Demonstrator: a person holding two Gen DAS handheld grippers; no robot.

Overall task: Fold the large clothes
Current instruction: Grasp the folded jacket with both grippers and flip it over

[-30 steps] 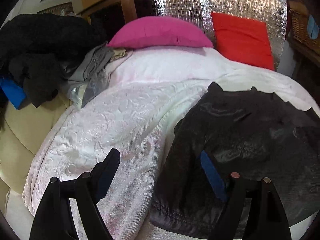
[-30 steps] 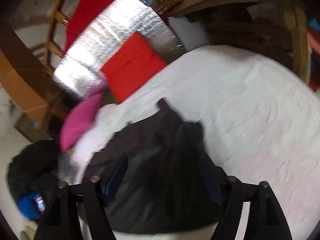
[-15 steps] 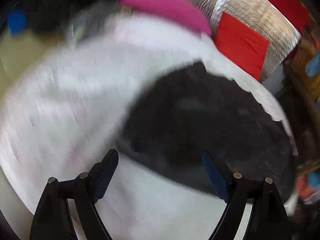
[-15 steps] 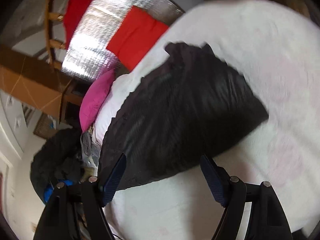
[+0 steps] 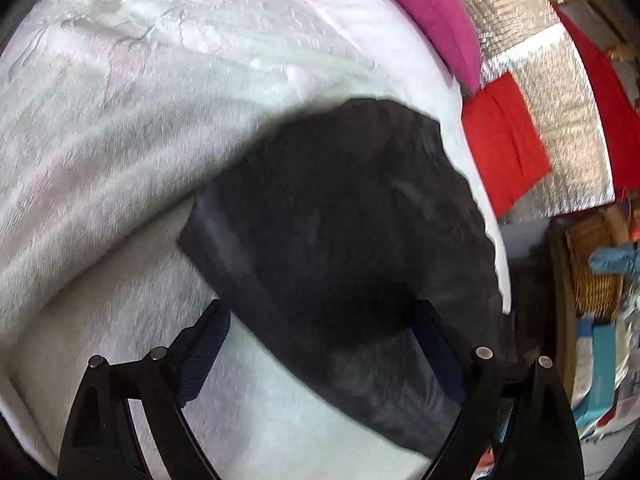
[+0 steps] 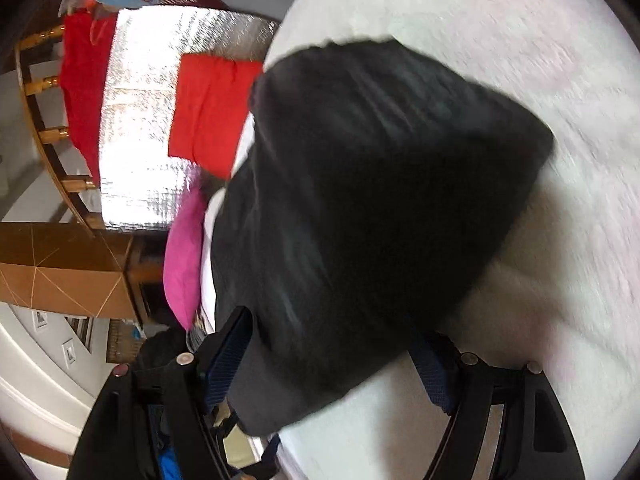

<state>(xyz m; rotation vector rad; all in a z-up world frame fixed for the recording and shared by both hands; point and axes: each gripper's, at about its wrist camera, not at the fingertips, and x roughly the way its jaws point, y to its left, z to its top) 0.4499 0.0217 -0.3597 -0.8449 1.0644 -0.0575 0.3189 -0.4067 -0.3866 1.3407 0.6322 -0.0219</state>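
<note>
We see a white bedspread [image 5: 120, 140] filling most of both views, with the black garment [image 5: 340, 220] lying on it, near a pink cushion [image 5: 432, 12] and a red cushion [image 5: 504, 140]. Our left gripper [image 5: 324, 356] has just been spreading its jaws, garment cloth between them ungripped; our right gripper [image 6: 332, 360] also stands released over the garment.

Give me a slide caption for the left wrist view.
Open left gripper over black garment on white blanket.
</note>
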